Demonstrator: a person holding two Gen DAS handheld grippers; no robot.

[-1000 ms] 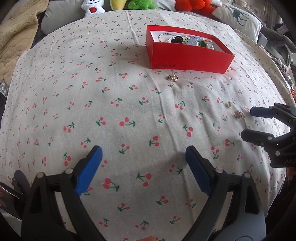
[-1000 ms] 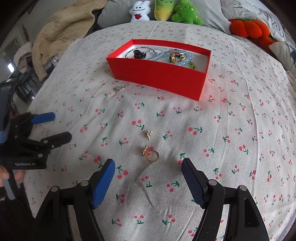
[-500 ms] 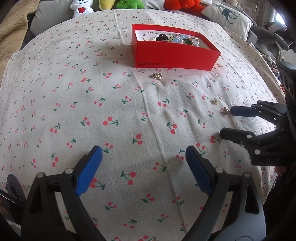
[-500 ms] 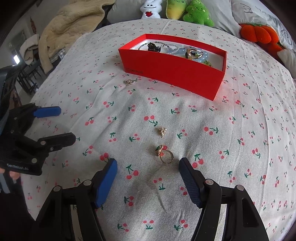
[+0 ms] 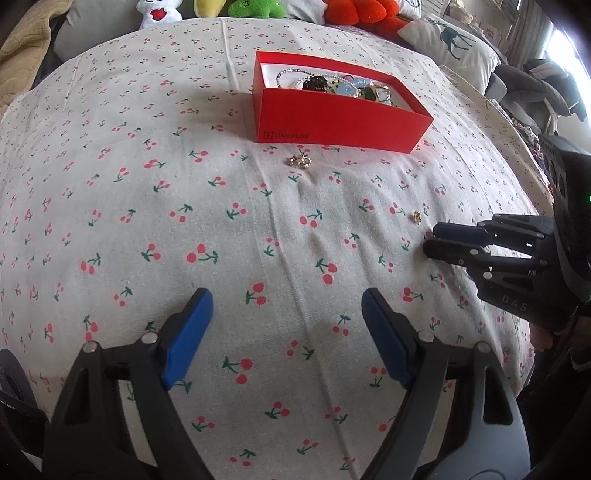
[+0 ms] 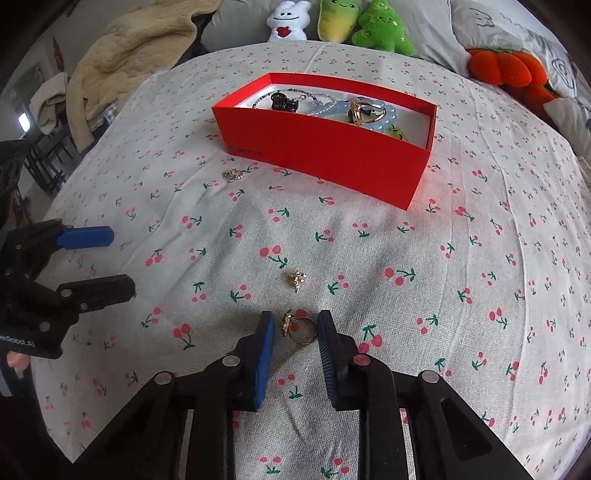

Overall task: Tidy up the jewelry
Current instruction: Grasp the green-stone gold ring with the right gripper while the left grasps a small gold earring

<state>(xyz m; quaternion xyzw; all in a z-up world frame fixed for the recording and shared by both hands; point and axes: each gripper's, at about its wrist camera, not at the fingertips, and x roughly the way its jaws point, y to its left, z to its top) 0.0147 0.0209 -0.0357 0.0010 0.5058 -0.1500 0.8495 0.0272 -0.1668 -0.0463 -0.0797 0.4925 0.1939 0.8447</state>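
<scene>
A red box [image 6: 332, 155] holding several jewelry pieces stands on the cherry-print cloth; it also shows in the left wrist view [image 5: 332, 122]. My right gripper [image 6: 295, 328] is low on the cloth, its jaws nearly closed around a gold ring [image 6: 300, 329] that lies between them. A small gold charm [image 6: 296, 279] lies just beyond it, and a silver brooch [image 6: 233, 174] lies near the box. My left gripper [image 5: 286, 314] is open and empty above the cloth. The brooch [image 5: 300, 161] and charm [image 5: 417, 216] show in the left wrist view, as does the right gripper [image 5: 430, 238].
Plush toys [image 6: 380, 26] and pillows line the far edge of the bed. A beige blanket [image 6: 140, 48] lies at the far left. The left gripper [image 6: 110, 262] shows at the left of the right wrist view.
My right gripper has moved forward and down, and its jaws have narrowed around the gold ring. The left gripper stays open and has moved slightly.
</scene>
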